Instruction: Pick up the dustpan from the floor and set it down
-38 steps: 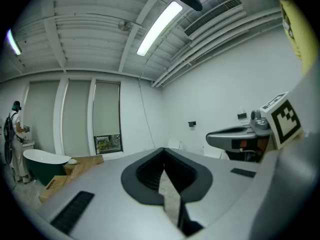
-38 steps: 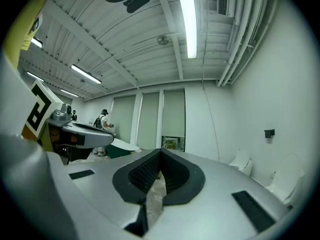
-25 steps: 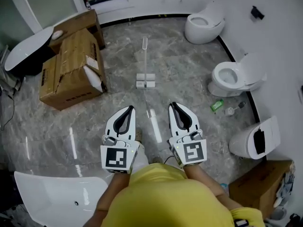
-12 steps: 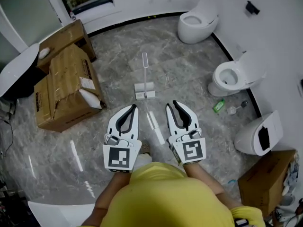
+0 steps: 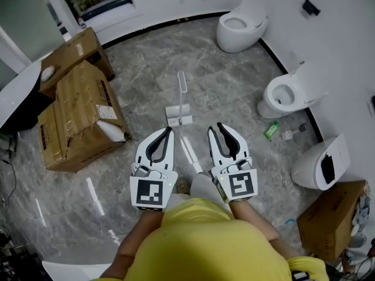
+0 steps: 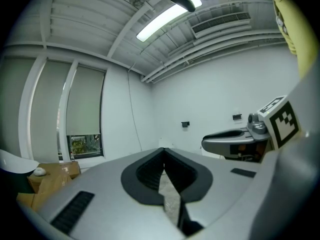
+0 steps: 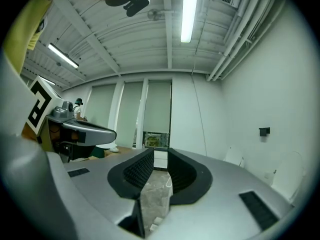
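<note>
The dustpan (image 5: pixel 179 117) is white and stands on the grey marble floor, its long handle (image 5: pixel 182 82) upright. It is just ahead of both grippers in the head view. My left gripper (image 5: pixel 169 130) is held level to the dustpan's near left, its tips together and nothing between them; the left gripper view shows my left gripper (image 6: pixel 163 150) the same way. My right gripper (image 5: pixel 216 127) is to the dustpan's near right. In the right gripper view my right gripper (image 7: pixel 160 156) has a gap between its jaws, which are opening, with only floor behind them.
A white stick (image 5: pixel 191 148) lies on the floor between the grippers. Cardboard boxes (image 5: pixel 79 113) stand at the left and another box (image 5: pixel 331 224) at the lower right. Toilets (image 5: pixel 240 25) (image 5: pixel 293 92) (image 5: pixel 319 163) line the right wall, and a green bottle (image 5: pixel 269 130) lies near them.
Both grippers have moved forward over the floor, so the dustpan is closer to their tips. The right gripper's jaws have parted a little.
</note>
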A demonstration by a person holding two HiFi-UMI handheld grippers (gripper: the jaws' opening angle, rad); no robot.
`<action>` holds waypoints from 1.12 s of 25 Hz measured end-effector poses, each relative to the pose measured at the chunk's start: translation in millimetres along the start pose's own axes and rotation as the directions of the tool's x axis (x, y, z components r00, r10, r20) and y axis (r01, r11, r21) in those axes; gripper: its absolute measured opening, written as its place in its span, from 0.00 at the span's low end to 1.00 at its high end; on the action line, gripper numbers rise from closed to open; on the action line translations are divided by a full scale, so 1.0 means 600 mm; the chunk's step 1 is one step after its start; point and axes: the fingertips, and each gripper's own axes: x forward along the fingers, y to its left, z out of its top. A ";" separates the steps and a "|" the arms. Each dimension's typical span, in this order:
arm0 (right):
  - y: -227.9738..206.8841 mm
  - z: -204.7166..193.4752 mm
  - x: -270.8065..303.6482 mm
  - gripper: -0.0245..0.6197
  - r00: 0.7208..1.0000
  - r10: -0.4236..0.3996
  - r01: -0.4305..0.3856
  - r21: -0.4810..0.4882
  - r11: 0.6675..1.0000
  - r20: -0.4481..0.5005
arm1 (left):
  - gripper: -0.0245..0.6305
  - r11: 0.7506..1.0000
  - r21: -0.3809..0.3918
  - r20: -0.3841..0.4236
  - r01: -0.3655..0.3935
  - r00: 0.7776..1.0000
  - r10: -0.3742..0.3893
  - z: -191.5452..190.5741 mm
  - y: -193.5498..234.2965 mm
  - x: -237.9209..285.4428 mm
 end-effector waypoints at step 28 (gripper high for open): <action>-0.139 -0.122 0.423 0.20 0.962 0.206 -0.204 0.028 0.979 -0.181 | 0.04 0.997 -0.026 -0.080 -0.072 0.994 0.070 -0.026 0.210 0.367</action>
